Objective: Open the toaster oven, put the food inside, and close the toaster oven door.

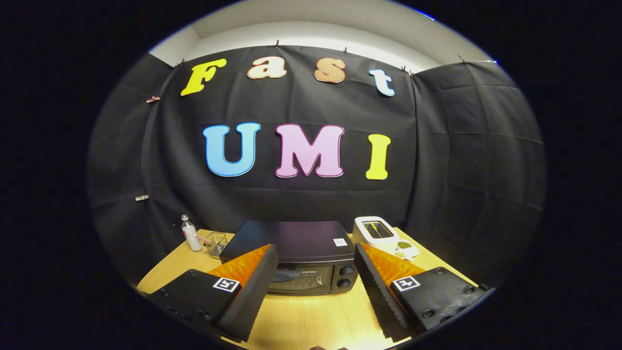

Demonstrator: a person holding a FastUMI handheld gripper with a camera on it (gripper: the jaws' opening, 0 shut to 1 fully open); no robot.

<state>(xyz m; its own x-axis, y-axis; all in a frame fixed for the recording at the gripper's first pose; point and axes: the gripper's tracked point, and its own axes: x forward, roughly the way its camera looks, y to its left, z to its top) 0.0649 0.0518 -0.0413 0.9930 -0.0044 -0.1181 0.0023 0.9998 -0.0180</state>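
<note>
Gripper (311,272): jaws spread wide, nothing between them, held above the table and aimed at the oven front

Toaster oven (296,260): black, on the wooden table (301,321), just ahead of the jaws & centred in the gap; door looks shut, glass window faces the gripper, two knobs (346,277) at its right side

Why so: wide gap lined up w/ the door prob. readies a reach for the handle, judging by the task

Food: small white tray (406,249) w/ sth greenish on it, right of the oven, beside a white appliance (376,232); cannot tell what the food is

Other: clear bottle (191,234) & small wire basket (217,243) left of the oven, near the cloth wall

Stage: opening not yet done, approx start of task
</note>
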